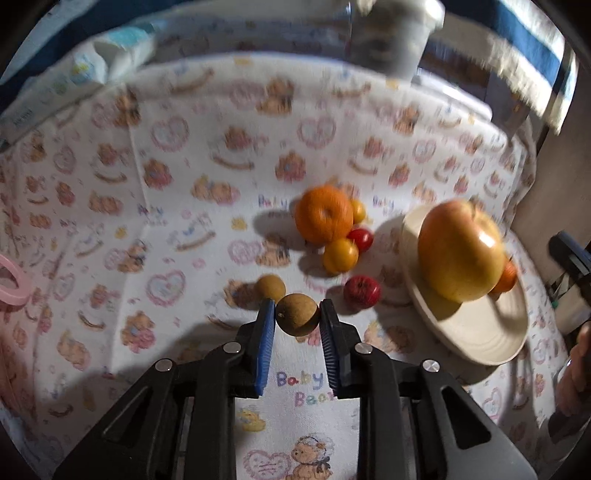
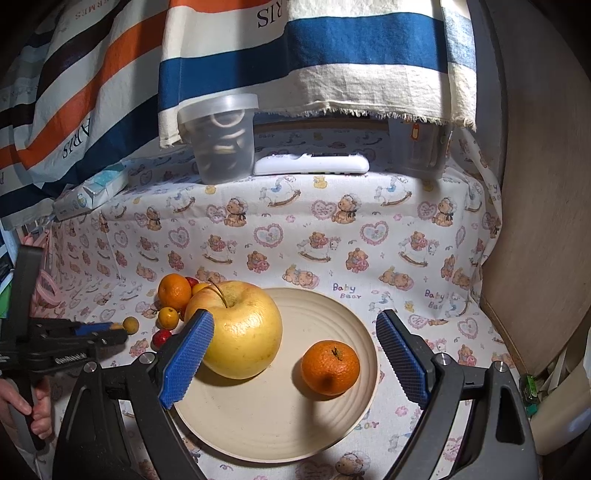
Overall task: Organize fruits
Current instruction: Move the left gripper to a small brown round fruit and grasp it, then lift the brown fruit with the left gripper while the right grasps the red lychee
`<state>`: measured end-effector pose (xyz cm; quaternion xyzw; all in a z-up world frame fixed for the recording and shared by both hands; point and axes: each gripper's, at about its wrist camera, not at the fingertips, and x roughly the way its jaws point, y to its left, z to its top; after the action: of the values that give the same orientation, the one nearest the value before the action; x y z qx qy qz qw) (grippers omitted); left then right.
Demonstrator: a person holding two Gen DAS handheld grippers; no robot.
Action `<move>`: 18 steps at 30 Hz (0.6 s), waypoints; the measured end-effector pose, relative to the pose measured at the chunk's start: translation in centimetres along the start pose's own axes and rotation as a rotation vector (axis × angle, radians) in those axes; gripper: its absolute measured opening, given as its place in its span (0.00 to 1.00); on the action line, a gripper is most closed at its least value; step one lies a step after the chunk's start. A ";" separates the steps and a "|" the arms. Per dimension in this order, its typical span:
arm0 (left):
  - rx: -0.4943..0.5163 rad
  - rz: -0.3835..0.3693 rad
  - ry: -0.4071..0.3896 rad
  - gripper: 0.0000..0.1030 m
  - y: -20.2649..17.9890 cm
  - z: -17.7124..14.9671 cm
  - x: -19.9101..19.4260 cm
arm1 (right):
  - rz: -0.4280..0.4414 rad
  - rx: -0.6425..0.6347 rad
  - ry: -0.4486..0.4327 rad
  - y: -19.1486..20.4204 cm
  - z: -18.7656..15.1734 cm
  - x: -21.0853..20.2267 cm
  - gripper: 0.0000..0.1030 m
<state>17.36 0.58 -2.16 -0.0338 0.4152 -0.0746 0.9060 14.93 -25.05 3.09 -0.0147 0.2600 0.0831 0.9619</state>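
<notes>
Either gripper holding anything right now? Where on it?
The left gripper pinches a small brown round fruit across its sides, near the pad tips. The right gripper is open above the plate, holding nothing.

Glossy apple [image 2: 240,332] on a matt ridged plate [image 2: 332,417], printed cloth [image 2: 332,229] beneath, container [image 2: 221,140] seemingly translucent plastic

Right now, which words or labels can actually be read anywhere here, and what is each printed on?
"Baby Bear": pastel letters on the white teddy-bear-print tablecloth.
"RIS": dark letters, upside down, on the hanging blue, cream and orange striped cloth.
"ARIS": sideways on the same cloth at left.
"RMES": at its top left corner.
Black left gripper: embossed side lettering too small to read.
White and blue soft packet: print too blurred.
</notes>
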 end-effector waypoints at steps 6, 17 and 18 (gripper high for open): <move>0.017 0.078 -0.143 0.23 0.2 0.5 -3.4 | 0.010 0.001 -0.008 0.2 0.1 0.4 0.88; -0.062 0.081 -0.167 0.23 2.8 1.0 -3.7 | 0.174 -0.089 0.070 6.3 2.4 -0.8 0.88; -0.070 0.076 -0.169 0.23 3.0 1.1 -3.7 | 0.203 -0.105 0.089 7.4 2.6 -0.7 0.88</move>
<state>16.09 4.16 0.93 -0.0560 0.3404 -0.0224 0.9383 14.42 -17.67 5.80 -0.0425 0.2977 0.1931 0.9339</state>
